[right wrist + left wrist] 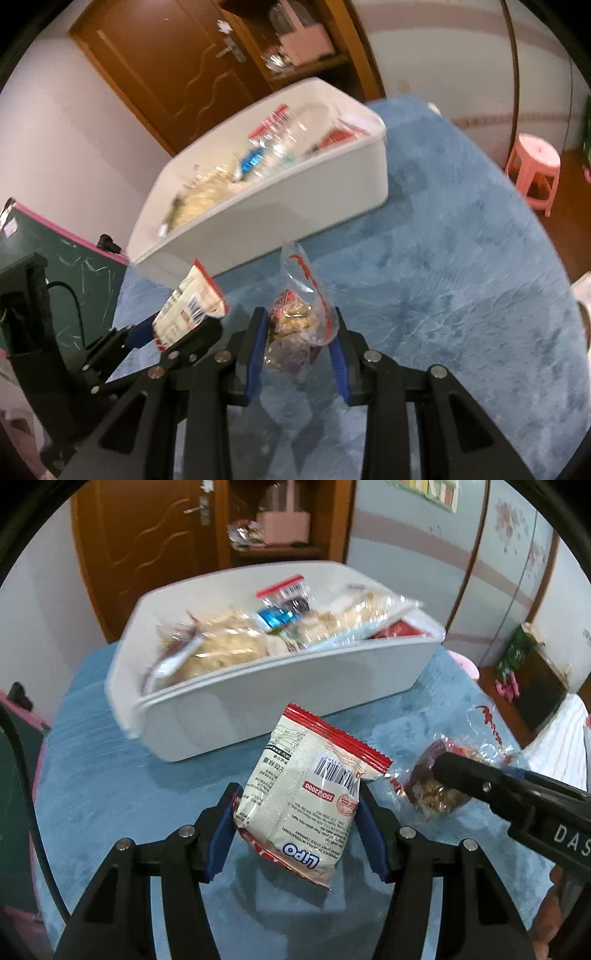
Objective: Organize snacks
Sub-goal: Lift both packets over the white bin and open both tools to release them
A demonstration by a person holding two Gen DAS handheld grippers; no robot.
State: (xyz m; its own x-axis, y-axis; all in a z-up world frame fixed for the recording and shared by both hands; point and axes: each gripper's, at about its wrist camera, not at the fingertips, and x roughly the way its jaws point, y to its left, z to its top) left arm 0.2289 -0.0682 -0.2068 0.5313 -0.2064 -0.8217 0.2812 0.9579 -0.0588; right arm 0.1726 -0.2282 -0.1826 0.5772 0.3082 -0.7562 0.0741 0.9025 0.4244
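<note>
My left gripper (297,812) is shut on a white and red LiPO snack packet (310,790) and holds it above the blue tablecloth; the packet also shows in the right wrist view (188,306). My right gripper (299,328) is shut on a clear bag of brown pastry (295,325), which shows at the right of the left wrist view (432,786). A white plastic bin (280,698) with several snack packets stands just beyond both grippers, and shows again in the right wrist view (295,203).
The table is covered by a blue fuzzy cloth (461,258). A green board with pink edge (55,251) stands at the left. A pink stool (535,162) is on the floor at the right. A wooden door (147,535) is behind.
</note>
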